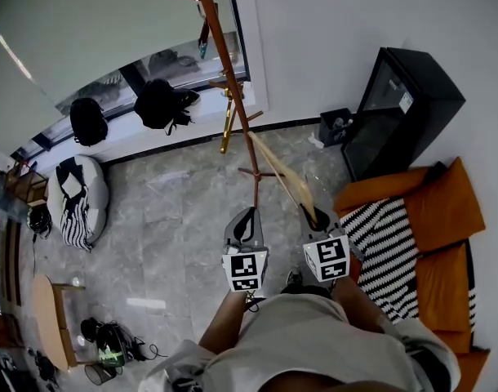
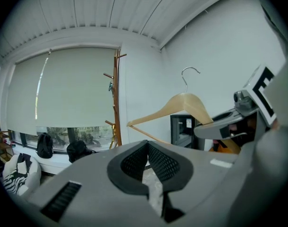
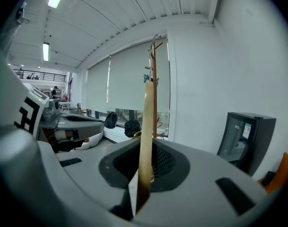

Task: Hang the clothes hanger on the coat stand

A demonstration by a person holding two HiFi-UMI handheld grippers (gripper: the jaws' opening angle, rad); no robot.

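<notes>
Carry step, with the hang not yet made. The right tool (image 3: 144, 174) is closed tight on one wooden end of the hanger (image 3: 146, 141) and holds it in the air just this side of the stand (image 1: 233, 80), with the wire hook (image 2: 189, 74) uppermost and on no peg. The left tool (image 2: 146, 148) is fully closed with nothing in it, beside the right one and also short of the stand.

Next, I judge, the hanger has to go up and forward until the hook clears the tip of a free peg (image 2: 108, 75), then come down so the hook seats over it. Only then should the tool let go. Since the grip is out at one end, the hanger may swing or tip, so a slow approach would suit.

Room: the wall is right behind the stand and a black cabinet (image 1: 404, 113) is to the stand's right, so the way in is from the front. The pegs jut out at several heights, and a lower one could catch the hanger's bar. Left of the stand the floor is open, and bags (image 1: 159, 103) sit on the sill behind it there.
</notes>
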